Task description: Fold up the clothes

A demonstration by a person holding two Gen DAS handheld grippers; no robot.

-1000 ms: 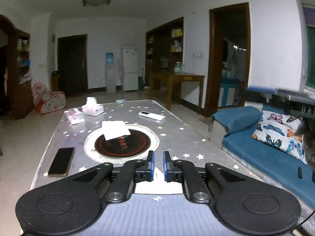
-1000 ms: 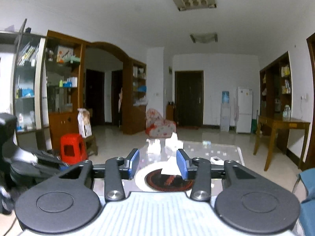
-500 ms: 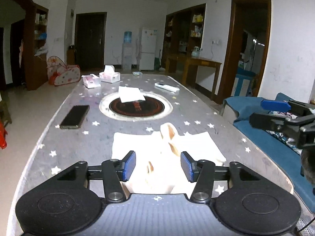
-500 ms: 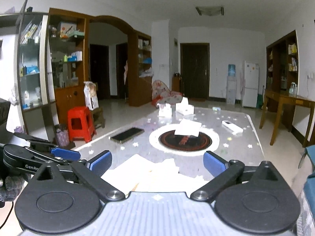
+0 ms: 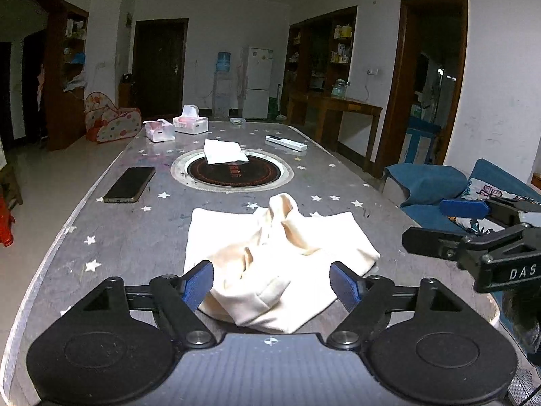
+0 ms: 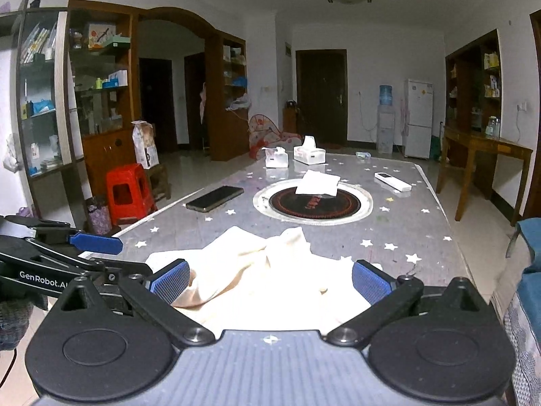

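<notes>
Garment: a cream garment (image 5: 277, 264) lies crumpled on the near end of the worktop (image 5: 135, 237); 1 fold stands up as a peak at its far edge; in the right wrist view the same cloth (image 6: 257, 280) fills the space ahead of the fingers.
Left gripper: the left gripper (image 5: 272, 282) hovers over the near edge of the garment; its 2 blue-padded fingers (image 5: 199, 282) are spread wide, 1 on each side of the cloth, gripping nothing; whether they touch the fabric cannot be told.
Right gripper: the right gripper (image 6: 270, 280) faces the garment from the near right side; its fingers (image 6: 370, 284) are also spread wide and hold nothing; in the left wrist view it shows at the right edge (image 5: 453, 223), beyond the worktop's side.
Worktop: grey surface with white stars; a round dark inset ring (image 5: 231, 171) sits at its middle.
Paper: 1 white folded tissue (image 5: 223, 151) lies on the far rim of the ring.
Phone: 1 dark smartphone (image 5: 130, 184) lies flat to the left of the ring, near the worktop's left edge.
Remote: 1 white remote control (image 5: 285, 142) lies to the right of the ring, further back.
Tissue boxes: 2 white tissue boxes (image 5: 175, 127) stand side by side at the far left end.
Sofa: a blue sofa (image 5: 426, 186) stands to the right of the worktop.
</notes>
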